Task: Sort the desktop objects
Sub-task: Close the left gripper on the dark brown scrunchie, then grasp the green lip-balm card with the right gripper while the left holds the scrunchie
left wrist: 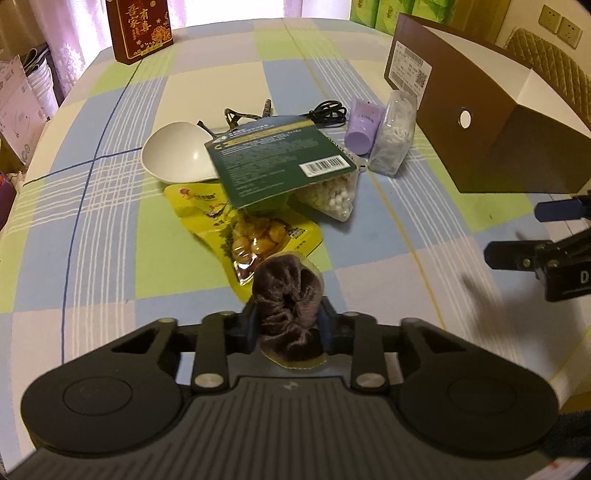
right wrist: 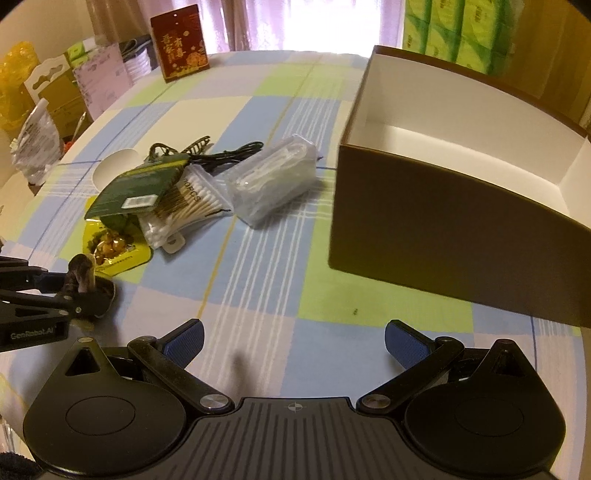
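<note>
A brown velvet scrunchie (left wrist: 286, 295) is pinched in my left gripper (left wrist: 290, 317), just above the checked tablecloth and in front of a pile. The pile holds a yellow snack pack (left wrist: 255, 236), a green card (left wrist: 277, 162), a white bowl (left wrist: 177, 155), a cotton swab bag (left wrist: 334, 195), a purple tube (left wrist: 364, 127), a clear box of picks (left wrist: 393, 136) and a black cable (left wrist: 328, 112). My right gripper (right wrist: 293, 343) is open over bare cloth, left of the brown box (right wrist: 443, 240), whose white inside shows nothing. From the right wrist, the left gripper (right wrist: 79, 284) holds the scrunchie (right wrist: 83, 271) at far left.
A red printed box (left wrist: 140, 29) stands at the table's far edge. The brown box (left wrist: 498, 122) has a finger hole and a shipping label on its sides. Cartons and bags (right wrist: 40, 122) crowd the floor beyond the table's left edge. Green packs (right wrist: 454, 33) are stacked behind the box.
</note>
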Tool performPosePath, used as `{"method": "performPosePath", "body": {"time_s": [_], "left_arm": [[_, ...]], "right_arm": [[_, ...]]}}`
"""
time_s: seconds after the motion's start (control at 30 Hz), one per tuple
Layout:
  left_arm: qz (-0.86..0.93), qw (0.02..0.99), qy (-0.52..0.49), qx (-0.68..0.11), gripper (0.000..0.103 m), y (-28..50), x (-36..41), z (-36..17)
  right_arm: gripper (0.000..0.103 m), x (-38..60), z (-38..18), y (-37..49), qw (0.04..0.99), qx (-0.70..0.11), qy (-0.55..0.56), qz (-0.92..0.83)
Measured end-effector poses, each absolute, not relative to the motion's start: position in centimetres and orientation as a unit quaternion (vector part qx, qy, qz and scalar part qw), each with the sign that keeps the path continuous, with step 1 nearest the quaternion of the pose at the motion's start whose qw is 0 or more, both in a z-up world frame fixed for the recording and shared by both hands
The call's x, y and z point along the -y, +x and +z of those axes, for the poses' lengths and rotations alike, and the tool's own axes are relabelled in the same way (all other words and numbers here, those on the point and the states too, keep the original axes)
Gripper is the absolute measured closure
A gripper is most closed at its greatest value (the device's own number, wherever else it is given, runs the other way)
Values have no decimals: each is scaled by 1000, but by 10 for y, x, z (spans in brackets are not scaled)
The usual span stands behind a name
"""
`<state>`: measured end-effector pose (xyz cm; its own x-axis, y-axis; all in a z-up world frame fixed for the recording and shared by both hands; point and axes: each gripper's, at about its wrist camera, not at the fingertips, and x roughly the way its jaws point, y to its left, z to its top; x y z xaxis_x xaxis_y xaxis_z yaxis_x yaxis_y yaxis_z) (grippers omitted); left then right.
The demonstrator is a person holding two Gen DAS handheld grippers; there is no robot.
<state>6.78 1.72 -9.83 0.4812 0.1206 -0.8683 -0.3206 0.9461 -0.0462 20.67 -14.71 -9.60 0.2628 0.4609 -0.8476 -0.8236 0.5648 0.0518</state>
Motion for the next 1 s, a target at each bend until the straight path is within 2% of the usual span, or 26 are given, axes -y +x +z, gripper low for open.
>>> {"method": "performPosePath", "body": {"time_s": [0.33, 0.67, 1.0], "left_arm": [[148, 864, -88, -473, 82, 38, -41, -76], [163, 863, -87, -470, 82, 24, -88, -74], [143, 863, -82, -477, 82, 36, -130, -80]], "right_arm": [[2, 116, -80, 180, 762, -404, -209, 460], [2, 53, -66, 166, 759, -396, -160, 492], [2, 3, -81, 169, 762, -402, -143, 487]]}}
